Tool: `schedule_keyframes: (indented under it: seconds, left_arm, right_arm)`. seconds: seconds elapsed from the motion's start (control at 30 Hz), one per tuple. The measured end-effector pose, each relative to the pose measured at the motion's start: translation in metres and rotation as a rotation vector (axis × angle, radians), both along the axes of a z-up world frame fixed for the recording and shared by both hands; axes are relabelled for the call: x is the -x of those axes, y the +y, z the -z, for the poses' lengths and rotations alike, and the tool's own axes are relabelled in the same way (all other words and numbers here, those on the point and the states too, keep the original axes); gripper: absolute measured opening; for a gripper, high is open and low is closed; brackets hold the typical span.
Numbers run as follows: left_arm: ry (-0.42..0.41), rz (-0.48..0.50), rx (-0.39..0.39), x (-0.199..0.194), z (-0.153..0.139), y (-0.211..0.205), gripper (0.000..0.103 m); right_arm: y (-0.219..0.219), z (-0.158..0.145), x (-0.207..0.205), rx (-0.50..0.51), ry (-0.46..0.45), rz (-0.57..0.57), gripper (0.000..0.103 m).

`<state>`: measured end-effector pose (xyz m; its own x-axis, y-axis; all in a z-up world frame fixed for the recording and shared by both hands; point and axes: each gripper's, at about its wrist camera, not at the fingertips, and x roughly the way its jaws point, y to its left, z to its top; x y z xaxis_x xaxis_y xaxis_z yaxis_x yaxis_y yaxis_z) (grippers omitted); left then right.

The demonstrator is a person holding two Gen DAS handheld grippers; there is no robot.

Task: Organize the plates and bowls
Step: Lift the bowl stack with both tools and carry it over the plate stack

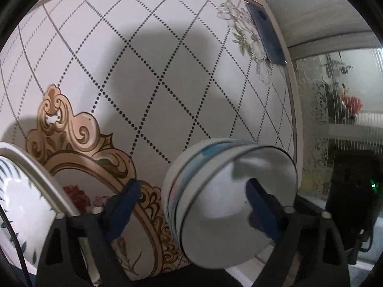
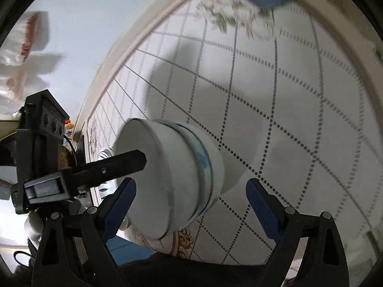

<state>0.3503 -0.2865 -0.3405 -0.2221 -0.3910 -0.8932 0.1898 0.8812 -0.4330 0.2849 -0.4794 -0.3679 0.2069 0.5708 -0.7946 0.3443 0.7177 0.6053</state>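
Observation:
A stack of white bowls with blue bands (image 1: 229,196) lies tilted on its side over the patterned table (image 1: 148,76). In the left wrist view my left gripper (image 1: 191,205) has its right finger (image 1: 261,208) inside the nearest bowl and its left finger (image 1: 122,205) far off, so the jaws stand wide. In the right wrist view the same stack (image 2: 172,179) sits between my right gripper's (image 2: 191,198) spread fingers, apart from both. The left gripper's black finger (image 2: 112,165) reaches into the bowl mouth. A white plate with blue leaves (image 1: 19,203) is at the left edge.
The table has a dotted diamond pattern, a gold ornate motif (image 1: 79,143) and a raised rim (image 2: 134,47). A blue rectangular object (image 1: 267,33) lies near the far rim. A glass partition (image 1: 340,110) stands at the right. Plastic bags (image 2: 21,55) lie beyond the table.

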Motion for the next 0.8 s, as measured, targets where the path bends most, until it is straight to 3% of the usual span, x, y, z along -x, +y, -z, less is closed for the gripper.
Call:
schedule_keyframes:
  seconds: [0.07,0.2,0.3,0.57,0.8]
  left_arm:
    - [0.012,-0.003,0.01,0.001,0.006,0.0,0.063]
    - [0.02,-0.001,0.012,0.003,0.011,0.002,0.051]
    - [0.0,-0.012,0.013,0.004,0.01,0.001,0.051]
    - [-0.026,-0.031,-0.027,0.003,0.001,0.005,0.049]
    - [-0.087,-0.104,-0.037,-0.004,-0.035,0.043,0.049]
  right_arm:
    - [0.004,0.014,-0.003,-0.023,0.014,-0.007,0.093]
    - [0.012,0.034,-0.008,-0.065,0.016,-0.019,0.066]
    - [0.016,0.044,-0.012,-0.069,0.018,-0.035,0.059]
    - [0.024,0.049,-0.019,-0.073,0.039,-0.018,0.058]
    - [0.046,0.027,-0.032,-0.083,0.022,-0.061,0.057]
